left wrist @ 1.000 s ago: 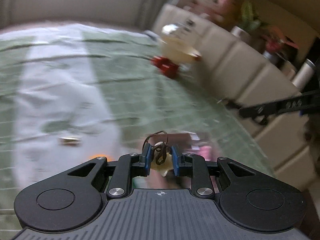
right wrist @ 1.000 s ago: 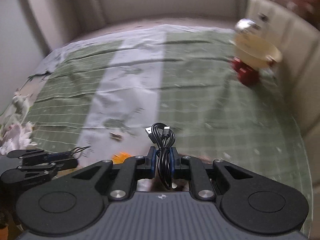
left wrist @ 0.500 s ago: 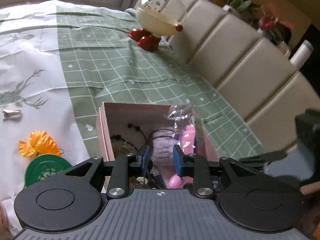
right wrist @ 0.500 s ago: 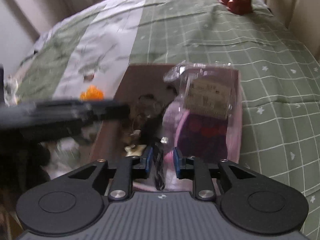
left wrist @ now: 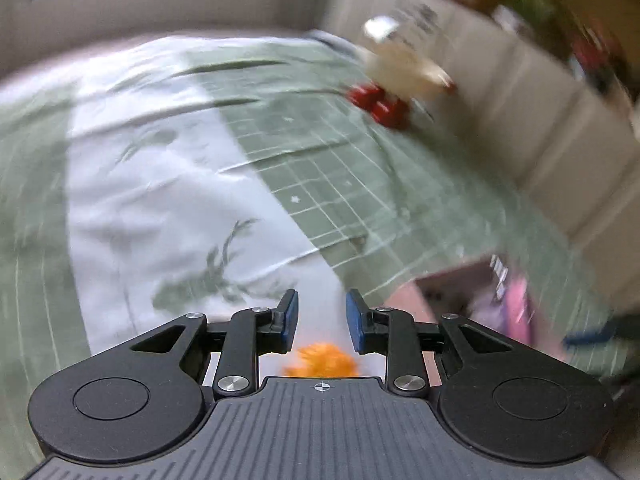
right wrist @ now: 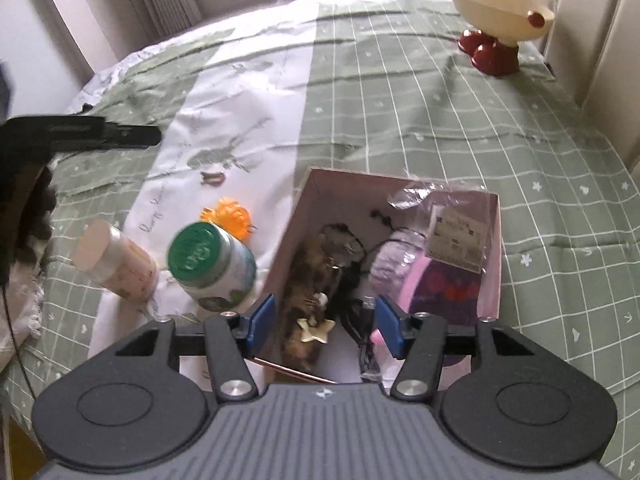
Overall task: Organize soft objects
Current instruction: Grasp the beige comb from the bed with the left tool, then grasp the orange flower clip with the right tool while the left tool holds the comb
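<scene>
CHANGE: since 1 s ago both grippers have dropped their cords | LEFT: left gripper (left wrist: pixel 322 316) jaws apart, empty | RIGHT: right gripper (right wrist: pixel 323 322) jaws wide, empty, above pink box (right wrist: pixel 496 256) | DONE: black cable (right wrist: pixel 366 344) in box at 6 o'clock | LEFT OVER: orange scrunchie (right wrist: pixel 232 218), 2 jars at box's 9 o'clock

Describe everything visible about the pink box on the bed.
The pink box looks like an open, lidless cardboard carton, sitting on the green checked bedspread. Inside lie a brown mottled soft item with a cream star, a black cable, a lilac knitted piece and a bagged pink-purple item with a paper label. The right tool hovers open above its near edge.
</scene>
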Demonstrator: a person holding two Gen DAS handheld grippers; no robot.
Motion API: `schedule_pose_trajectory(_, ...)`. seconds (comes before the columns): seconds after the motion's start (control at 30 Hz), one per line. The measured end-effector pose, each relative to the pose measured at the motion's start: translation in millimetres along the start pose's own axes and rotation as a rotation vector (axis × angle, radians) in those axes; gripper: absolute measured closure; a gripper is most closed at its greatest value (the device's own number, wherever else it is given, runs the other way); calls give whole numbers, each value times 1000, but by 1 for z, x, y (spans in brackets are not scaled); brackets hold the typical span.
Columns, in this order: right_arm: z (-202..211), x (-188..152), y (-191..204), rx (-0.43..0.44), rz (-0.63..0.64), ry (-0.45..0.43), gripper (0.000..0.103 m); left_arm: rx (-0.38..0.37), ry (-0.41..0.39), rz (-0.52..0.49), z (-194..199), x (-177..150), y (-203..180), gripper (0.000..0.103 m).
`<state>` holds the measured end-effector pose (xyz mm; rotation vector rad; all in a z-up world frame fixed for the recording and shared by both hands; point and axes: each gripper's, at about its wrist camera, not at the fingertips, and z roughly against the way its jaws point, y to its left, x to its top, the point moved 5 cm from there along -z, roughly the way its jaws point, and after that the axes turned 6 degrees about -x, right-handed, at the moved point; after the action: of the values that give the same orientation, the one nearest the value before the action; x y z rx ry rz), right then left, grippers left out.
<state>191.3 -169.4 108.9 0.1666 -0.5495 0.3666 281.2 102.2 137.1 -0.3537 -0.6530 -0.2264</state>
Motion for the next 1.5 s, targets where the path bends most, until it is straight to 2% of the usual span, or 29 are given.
schedule_pose_trajectory(0.07,2,-4,5,1,10,0,45,-6,80,-220,-19,8,5,70)
schedule_pose_trajectory(0.17,1,-13,10,6,27,21,45,117,273,-550,-58,-2,15,72)
schedule_pose_trajectory(0.23,-2,-20,10,6,29,41,45,104,376,-633,-80,-14,21,71)
schedule_pose_trajectory(0.3,-5,-27,8,16,12,59,45,62,449,-653,-98,-23,28,69)
schedule_pose_trajectory(0.37,-6,-35,4,23,-9,76,45,56,440,-668,-110,-26,29,70)
schedule_pose_trajectory(0.47,-7,-44,-1,34,-34,101,45,49,422,-644,-126,-26,37,70)
schedule_pose_trajectory(0.57,-9,-54,-5,36,-39,123,45,90,473,-657,-144,-35,49,70)
schedule_pose_trajectory(0.67,-10,-64,-7,38,-45,145,45,79,474,-617,-151,-36,57,69)
schedule_pose_trajectory(0.87,-17,-77,-10,30,-70,180,45,86,437,-450,-154,-30,65,72)
schedule_pose_trajectory(0.97,-16,-74,-6,28,-68,176,45,96,433,-279,-149,-26,73,79)
schedule_pose_trajectory(1.03,-13,-69,-1,28,-54,164,45,106,406,-193,-139,-25,80,80)
schedule_pose_trajectory(1.13,-7,-58,7,22,-35,148,45,126,364,-136,-115,-29,89,80)
schedule_pose_trajectory(1.27,-8,-30,22,43,-46,133,45,173,278,-85,-59,-36,103,80)
schedule_pose_trajectory(1.4,-18,19,55,57,-44,114,45,197,189,-16,9,-51,112,80)
schedule_pose_trajectory(1.5,-47,65,81,66,-32,149,43,182,140,45,52,-71,118,80)
